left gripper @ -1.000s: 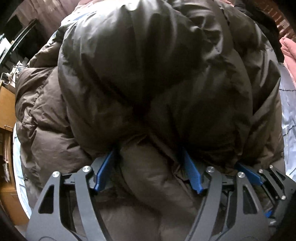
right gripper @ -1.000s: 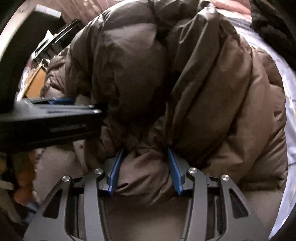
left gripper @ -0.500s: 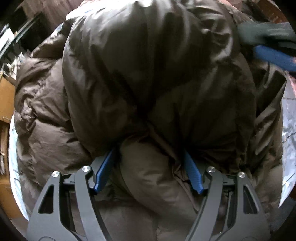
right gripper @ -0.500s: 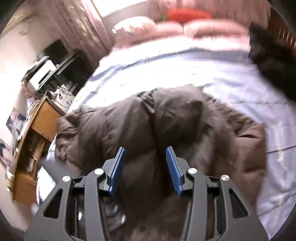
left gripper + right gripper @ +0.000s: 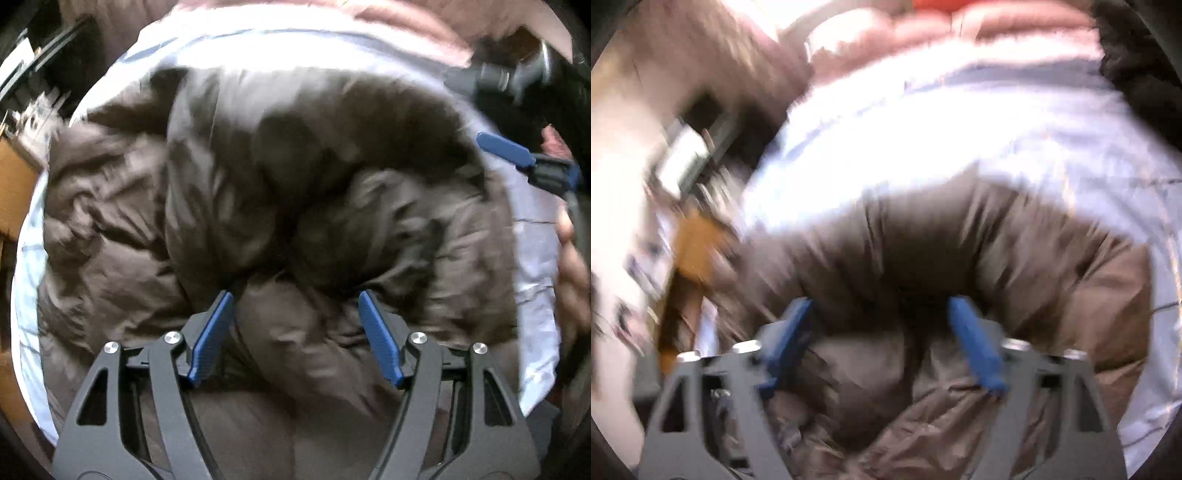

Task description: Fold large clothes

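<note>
The jacket [image 5: 295, 177] lies bunched, seemingly half-folded, on the bed [image 5: 532, 258], both tools [image 5: 295, 332] [image 5: 882, 343] wide and empty.

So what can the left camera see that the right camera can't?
Only the left wrist view shows the other gripper, the right gripper, off at the right edge with the person's hand below it. Only the right wrist view shows the pink pillows at the head of the bed and a wooden desk at the left, though it is blurry. Both show the puffy brown jacket lying on the pale blue bedsheet, with open blue fingers in front.
</note>
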A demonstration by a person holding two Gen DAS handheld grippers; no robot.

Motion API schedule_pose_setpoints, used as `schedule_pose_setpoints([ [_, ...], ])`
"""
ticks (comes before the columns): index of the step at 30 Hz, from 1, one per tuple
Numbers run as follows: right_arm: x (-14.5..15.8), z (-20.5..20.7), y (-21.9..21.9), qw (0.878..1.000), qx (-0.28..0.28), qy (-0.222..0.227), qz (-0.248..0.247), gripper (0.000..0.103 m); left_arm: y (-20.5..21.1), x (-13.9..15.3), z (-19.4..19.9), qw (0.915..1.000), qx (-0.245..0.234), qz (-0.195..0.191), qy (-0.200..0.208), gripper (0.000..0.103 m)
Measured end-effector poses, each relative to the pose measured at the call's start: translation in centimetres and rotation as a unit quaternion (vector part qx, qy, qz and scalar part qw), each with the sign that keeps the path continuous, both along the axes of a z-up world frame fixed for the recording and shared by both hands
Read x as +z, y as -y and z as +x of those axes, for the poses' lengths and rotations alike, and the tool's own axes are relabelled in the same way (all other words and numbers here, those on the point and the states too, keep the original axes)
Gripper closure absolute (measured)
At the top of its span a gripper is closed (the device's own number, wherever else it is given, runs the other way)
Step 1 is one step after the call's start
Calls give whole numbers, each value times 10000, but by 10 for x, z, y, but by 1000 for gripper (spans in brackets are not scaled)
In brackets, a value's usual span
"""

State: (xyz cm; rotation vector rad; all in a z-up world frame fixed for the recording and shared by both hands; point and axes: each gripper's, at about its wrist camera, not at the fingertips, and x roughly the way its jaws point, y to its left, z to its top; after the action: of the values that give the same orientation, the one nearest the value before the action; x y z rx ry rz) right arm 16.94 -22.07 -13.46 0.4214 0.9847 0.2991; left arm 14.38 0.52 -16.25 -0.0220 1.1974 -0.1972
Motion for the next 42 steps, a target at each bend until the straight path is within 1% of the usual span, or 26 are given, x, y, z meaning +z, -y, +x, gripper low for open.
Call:
schedule_pose_setpoints([
  [1, 17, 1, 18, 9989, -362, 258, 115, 1, 2, 11, -6, 9998, -109, -60, 155, 31],
  [2, 26, 6, 29, 9978, -565, 304, 169, 1, 6, 22, -14, 9991, -278, -149, 300, 30],
  [4, 30, 32, 46, 9974, -687, -41, 209, 1, 15, 30, -27, 9974, -528, -320, 359, 29],
  [5, 29, 46, 50, 9973, -697, -188, 129, 1, 21, 29, -33, 9964, -667, -419, 306, 29],
  [6, 26, 60, 52, 9970, -725, -288, 22, 1, 26, 22, -40, 9953, -810, -472, 224, 29],
  [8, 13, 77, 55, 9957, -709, -587, -43, 1, 43, 9, -49, 9937, -1053, -370, 47, 29],
  [12, -28, 99, 44, 9902, -456, -1308, 166, 1, 60, -34, -57, 9914, -1253, 41, -376, 29],
  [14, -47, 115, 28, 9854, -165, -1695, -21, 1, 61, -45, -58, 9903, -1298, 161, -471, 29],
  [15, -57, 122, 20, 9816, 12, -1905, -130, 1, 60, -49, -58, 9902, -1298, 172, -495, 27],
  [16, -64, 125, 13, 9780, 160, -2075, -114, 1, 58, -52, -56, 9901, -1284, 162, -547, 27],
  [18, -80, 128, 6, 9725, 296, -2308, 103, 1, 54, -59, -52, 9901, -1200, 154, -707, 27],
  [19, -86, 129, 4, 9714, 308, -2346, 208, 4, 53, -61, -49, 9903, -1156, 164, -757, 27],
  [21, -90, 129, 4, 9701, 441, -2357, 383, 34, 51, -62, -45, 9907, -1083, 203, -795, 27],
  [22, -87, 128, 7, 9705, 457, -2308, 518, 43, 54, -61, -43, 9908, -1071, 217, -792, 26],
  [23, -82, 128, 11, 9715, 436, -2237, 650, 57, 54, -62, -42, 9914, -1036, 245, -759, 26],
  [24, -73, 127, 14, 9741, 432, -2090, 754, 64, 54, -62, -39, 9919, -1002, 276, -724, 26],
  [27, -36, 120, 5, 9872, 619, -1300, 680, 72, 54, -65, -30, 9944, -786, 529, -478, 26],
  [30, 5, 108, -7, 9958, 518, -483, 573, 75, 47, -66, -15, 9968, -385, 677, -179, 26],
  [32, 42, 91, -21, 9959, 617, 417, 514, 75, 42, -64, -7, 9970, -205, 745, 44, 25],
  [33, 58, 81, -30, 9931, 704, 882, 301, 75, 40, -63, -5, 9965, -195, 788, 175, 25],
  [34, 69, 74, -41, 9893, 804, 1219, -29, 75, 40, -61, -4, 9960, -192, 835, 248, 25],
  [35, 76, 69, -48, 9860, 850, 1412, -252, 75, 38, -58, -4, 9959, -164, 852, 238, 24],
  [37, 81, 67, -52, 9850, 799, 1455, -480, 75, 33, -51, -10, 9976, -152, 680, -16, 22],
  [39, 79, 67, -51, 9847, 739, 1422, -685, 75, 25, -35, -28, 9989, -343, 191, -263, 17],
  [41, 76, 63, -49, 9828, 720, 1448, -888, 75, 16, -16, -45, 9983, -519, -122, -252, 16],
  [42, 77, 60, -48, 9825, 691, 1460, -925, 75, 12, -5, -49, 9980, -554, -249, -150, 16],
])
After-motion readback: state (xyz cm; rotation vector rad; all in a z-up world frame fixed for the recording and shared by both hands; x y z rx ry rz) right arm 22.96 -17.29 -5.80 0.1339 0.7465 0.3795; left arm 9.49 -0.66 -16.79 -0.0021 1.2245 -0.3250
